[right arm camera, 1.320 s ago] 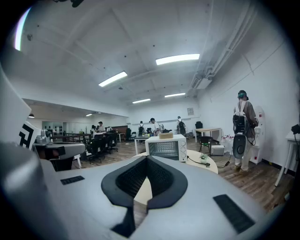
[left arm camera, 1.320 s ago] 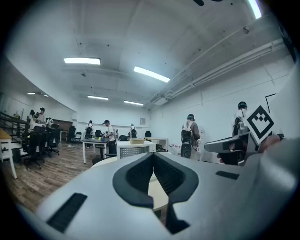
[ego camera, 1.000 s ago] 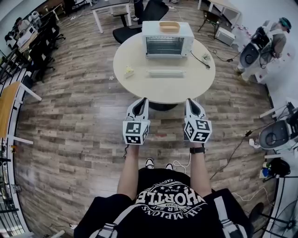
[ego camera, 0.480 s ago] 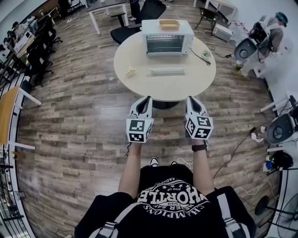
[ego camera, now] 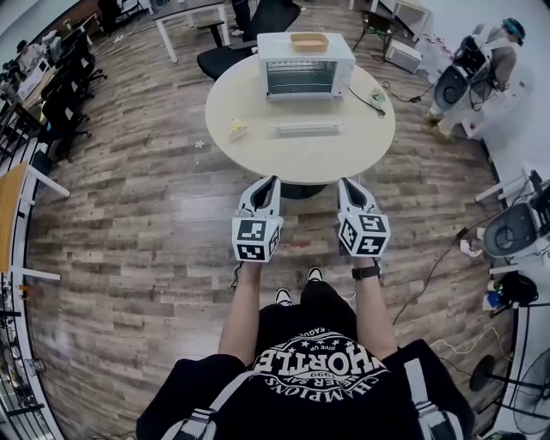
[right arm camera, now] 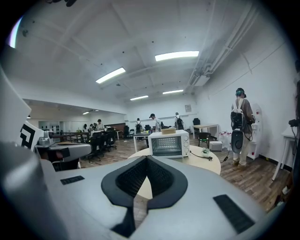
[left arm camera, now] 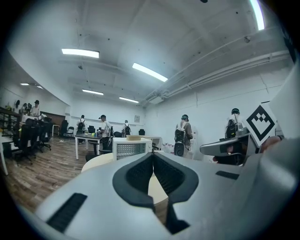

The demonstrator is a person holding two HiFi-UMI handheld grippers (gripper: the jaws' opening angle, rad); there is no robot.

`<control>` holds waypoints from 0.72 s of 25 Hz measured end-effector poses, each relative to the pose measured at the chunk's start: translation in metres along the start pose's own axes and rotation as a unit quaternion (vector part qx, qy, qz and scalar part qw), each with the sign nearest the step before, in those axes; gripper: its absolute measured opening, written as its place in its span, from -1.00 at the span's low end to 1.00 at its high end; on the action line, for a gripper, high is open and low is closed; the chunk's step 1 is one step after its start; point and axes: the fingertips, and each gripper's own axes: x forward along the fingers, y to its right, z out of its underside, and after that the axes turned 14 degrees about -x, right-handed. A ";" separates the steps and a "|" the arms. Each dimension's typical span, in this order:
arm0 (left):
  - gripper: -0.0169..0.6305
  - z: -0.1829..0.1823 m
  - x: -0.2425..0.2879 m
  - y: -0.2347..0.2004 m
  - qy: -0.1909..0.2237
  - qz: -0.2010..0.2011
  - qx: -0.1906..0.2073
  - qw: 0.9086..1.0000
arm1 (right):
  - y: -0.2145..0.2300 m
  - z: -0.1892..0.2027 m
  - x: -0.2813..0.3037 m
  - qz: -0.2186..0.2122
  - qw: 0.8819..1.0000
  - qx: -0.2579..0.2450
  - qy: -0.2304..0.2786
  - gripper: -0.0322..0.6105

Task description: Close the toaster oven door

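Observation:
A white toaster oven [ego camera: 305,64] stands at the far side of a round beige table [ego camera: 301,159]; its front faces me and shows a grille. A long white bar [ego camera: 305,129] lies in front of it, apart from the front. It looks like the handle edge of a folded-down glass door, but I cannot tell for sure. My left gripper [ego camera: 266,183] and right gripper [ego camera: 346,183] hover side by side short of the table's near edge, both shut and empty. The oven [right arm camera: 168,144] also shows beyond the right gripper [right arm camera: 146,158], and the same oven [left arm camera: 131,147] beyond the left gripper [left arm camera: 153,154].
A shallow wooden tray [ego camera: 308,41] sits on the oven. A small yellow thing [ego camera: 237,129] and a black cable with plug [ego camera: 375,96] lie on the table. A black chair [ego camera: 258,21] stands behind the table, and a person with equipment [ego camera: 481,64] is at the right.
The person has stepped slightly forward, so the table and oven have shifted a little in view. Both grippers stay shut and level in front of the body.

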 end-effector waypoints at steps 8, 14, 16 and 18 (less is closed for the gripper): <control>-0.89 0.008 0.034 -0.001 -0.010 -0.006 -0.007 1.000 | 0.020 0.009 0.022 -0.010 1.000 0.001 -0.007 -0.84; -0.89 -0.013 0.078 0.000 0.003 -0.013 0.001 1.000 | 0.060 -0.015 0.054 -0.023 0.999 0.028 0.019 -0.84; -0.89 -0.021 0.091 0.002 0.010 -0.018 0.001 1.000 | 0.075 -0.023 0.063 -0.022 0.999 0.026 0.029 -0.84; -0.89 -0.024 0.105 0.005 0.016 -0.018 0.003 1.000 | 0.090 -0.021 0.074 -0.022 0.999 0.033 0.030 -0.84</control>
